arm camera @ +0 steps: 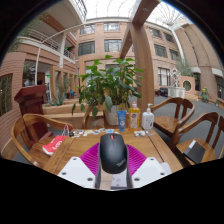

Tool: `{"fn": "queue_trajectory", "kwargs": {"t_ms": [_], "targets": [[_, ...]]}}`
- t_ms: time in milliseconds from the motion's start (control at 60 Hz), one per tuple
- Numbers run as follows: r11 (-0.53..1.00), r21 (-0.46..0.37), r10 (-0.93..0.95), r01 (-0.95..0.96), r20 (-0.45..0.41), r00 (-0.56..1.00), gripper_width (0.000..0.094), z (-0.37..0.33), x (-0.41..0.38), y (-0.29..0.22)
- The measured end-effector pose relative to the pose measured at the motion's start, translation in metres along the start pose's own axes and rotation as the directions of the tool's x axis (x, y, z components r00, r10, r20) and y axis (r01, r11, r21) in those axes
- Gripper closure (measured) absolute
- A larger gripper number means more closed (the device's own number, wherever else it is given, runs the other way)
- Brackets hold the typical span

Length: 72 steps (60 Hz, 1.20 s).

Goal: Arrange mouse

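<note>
Tongs [113, 176] clenched on black mouse [113, 152], held between both fingers.

The single view rides on the gripper [112, 176] and looks forward along its two fingers, low and close over a wooden table [85, 147]. It faces level across the tabletop toward a potted plant [108, 85] and chairs [30, 128] beyond, with brick building fronts [95, 40] rising far behind under a glass roof.
</note>
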<state>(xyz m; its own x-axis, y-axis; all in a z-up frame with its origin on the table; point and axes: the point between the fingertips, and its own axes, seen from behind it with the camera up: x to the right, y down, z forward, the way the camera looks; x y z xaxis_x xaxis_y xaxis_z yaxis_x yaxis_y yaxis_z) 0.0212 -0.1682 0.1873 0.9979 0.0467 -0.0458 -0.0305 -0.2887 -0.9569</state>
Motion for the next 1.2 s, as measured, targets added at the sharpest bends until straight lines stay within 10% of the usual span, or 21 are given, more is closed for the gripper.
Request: {"fn": "queue_trajectory", "kwargs": {"t_ms": [200,450,550,650,1200], "targets": [[0.967,-0.255,-0.023,-0.025,-0.185,0.983,0.0583,0.03,0.109,0.129],[0.922,-0.375,0.019,-0.099,-0.211,0.977,0.0472,0.03,0.137,0.192],[0.925,-0.367,0.026,-0.099,-0.199,0.98,0.0381,0.026,0.136,0.187],[0.938,-0.337,0.013,-0.076,-0.186,0.982,0.0066,0.006,0.132,0.167],[0.975,-0.217,-0.073,0.037,-0.16,0.984,0.0083,-0.153,0.089,0.104]]}}
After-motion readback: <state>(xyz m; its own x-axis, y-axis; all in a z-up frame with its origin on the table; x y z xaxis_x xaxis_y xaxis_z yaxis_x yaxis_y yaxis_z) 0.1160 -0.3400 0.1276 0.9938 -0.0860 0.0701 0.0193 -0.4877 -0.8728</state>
